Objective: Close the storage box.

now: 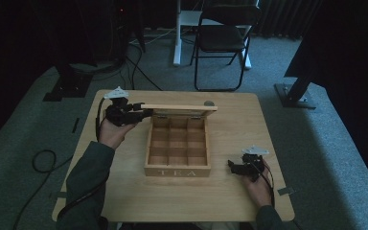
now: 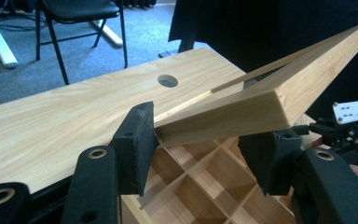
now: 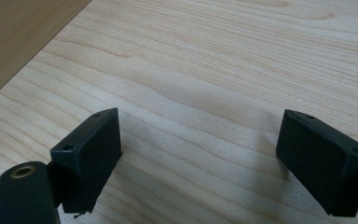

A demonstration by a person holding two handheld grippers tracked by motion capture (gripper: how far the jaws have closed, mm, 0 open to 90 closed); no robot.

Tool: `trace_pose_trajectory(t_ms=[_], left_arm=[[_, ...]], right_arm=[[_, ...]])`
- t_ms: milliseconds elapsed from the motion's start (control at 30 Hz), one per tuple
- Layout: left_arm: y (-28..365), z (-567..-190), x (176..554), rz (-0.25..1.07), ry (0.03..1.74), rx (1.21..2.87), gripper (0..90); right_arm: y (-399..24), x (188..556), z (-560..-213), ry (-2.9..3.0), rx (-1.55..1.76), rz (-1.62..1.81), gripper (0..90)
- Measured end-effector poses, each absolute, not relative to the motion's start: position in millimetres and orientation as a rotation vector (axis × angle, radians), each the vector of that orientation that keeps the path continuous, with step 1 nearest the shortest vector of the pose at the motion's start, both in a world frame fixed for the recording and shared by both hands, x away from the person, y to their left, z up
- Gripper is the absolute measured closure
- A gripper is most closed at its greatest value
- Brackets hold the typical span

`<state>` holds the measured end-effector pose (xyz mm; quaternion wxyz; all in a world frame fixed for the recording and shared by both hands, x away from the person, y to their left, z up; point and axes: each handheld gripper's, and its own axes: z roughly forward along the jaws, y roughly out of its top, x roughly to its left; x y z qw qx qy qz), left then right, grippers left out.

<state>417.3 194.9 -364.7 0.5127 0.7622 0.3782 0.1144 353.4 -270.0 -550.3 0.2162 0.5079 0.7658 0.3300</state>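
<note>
Pale wooden surface (image 1: 124,191) on grey carpet, black folding chair (image 1: 223,40) behind. Left tongs (image 1: 145,113) at raised lid (image 1: 178,107) of light wooden nine-compartment tea box (image 1: 178,170), mid-surface; jaws parted around lid corner, one pad (image 2: 137,144) touching. Risk: unsupported lid may drop shut. Right tongs (image 1: 231,165) open, empty, beside box.

1. In the left gripper view the raised lid (image 2: 261,100) runs out past the right edge, and it hides the back compartments of the tea box (image 2: 205,186).
2. The right gripper (image 2: 349,126) there is cut by the right edge.
3. The chair (image 1: 223,36) loses its top at the high view's upper edge.
</note>
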Motion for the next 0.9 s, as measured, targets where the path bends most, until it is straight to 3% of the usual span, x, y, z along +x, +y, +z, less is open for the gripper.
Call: trace_pose_trajectory(t_ms=[900], left_arm=[[188, -385, 378, 0.324, 0.925, 1.859, 38.1]], right_arm=[[-270, 353, -550, 2.123, 1.407, 0.915, 13.5]])
